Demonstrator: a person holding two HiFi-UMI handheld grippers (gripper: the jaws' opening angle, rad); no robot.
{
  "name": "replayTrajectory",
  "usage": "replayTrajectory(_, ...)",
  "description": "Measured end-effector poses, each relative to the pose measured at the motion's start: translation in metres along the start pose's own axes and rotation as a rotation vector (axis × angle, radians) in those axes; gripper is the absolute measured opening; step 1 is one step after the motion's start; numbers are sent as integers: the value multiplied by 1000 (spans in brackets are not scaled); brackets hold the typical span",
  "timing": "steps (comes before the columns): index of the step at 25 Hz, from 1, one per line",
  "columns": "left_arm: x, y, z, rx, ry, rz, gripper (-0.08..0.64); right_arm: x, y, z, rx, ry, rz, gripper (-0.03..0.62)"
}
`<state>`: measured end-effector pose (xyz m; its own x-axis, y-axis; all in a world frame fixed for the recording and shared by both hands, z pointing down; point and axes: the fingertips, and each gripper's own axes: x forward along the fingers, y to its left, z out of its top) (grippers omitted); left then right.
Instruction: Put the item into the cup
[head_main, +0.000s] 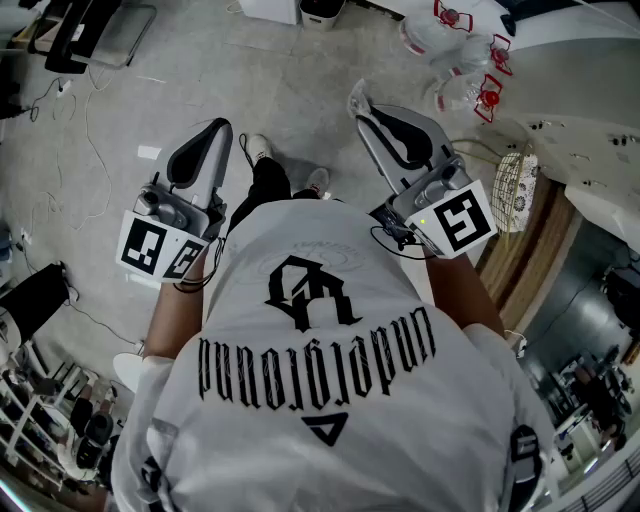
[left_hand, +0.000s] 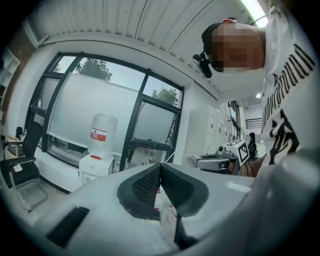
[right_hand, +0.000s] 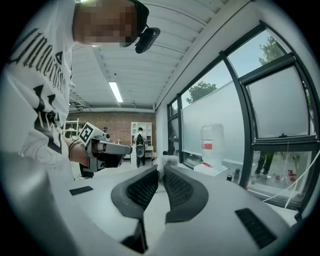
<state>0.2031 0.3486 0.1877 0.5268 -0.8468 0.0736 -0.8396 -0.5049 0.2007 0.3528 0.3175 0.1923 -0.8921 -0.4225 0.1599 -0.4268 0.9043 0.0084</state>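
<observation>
Your right tongs (right_hand: 161, 169) are closed at the tips on the item (right_hand: 167, 161), a small, pale, crumpled piece that sticks out just past the black ribbed pads. What it is made of cannot be told. In the head view the same tongs (head_main: 362, 112) point away from your body over the floor (head_main: 300, 70), with the item (head_main: 358, 98) showing as a see-through crumple at their very end.

Your left tongs (left_hand: 160, 165) are pressed together too, pads meeting at the tips with nothing between them. From above they (head_main: 216, 126) hang at your left side, level with the right pair and well apart from it, both held out in front of your white printed T-shirt (head_main: 330, 390). Each carries its marker cube close to your hand: the left cube (head_main: 155, 248) and the right cube (head_main: 462, 222).

Below and between the two tongs your shoes (head_main: 262, 150) stand on the grey floor. Beyond the right tongs, clear water jugs (head_main: 465, 90) with red handles lie on the floor near the edge of a white table (head_main: 590, 150).

Looking along the left tongs, a water dispenser (left_hand: 99, 150) stands under a large dark-framed window (left_hand: 115, 100), with an office chair (left_hand: 20, 170) to its left. The right gripper view takes in the same dispenser (right_hand: 212, 145) and, far back by a brick wall, a person (right_hand: 139, 145) standing.
</observation>
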Motion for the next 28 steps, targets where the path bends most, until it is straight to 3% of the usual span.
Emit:
replayTrajectory(11, -12, 37, -1, -13, 8, 20, 15, 39, 6, 5, -6, 3, 13, 44)
replayTrajectory(28, -9, 189, 32, -24, -7, -70, 15, 193, -11, 36, -3, 30, -59, 45)
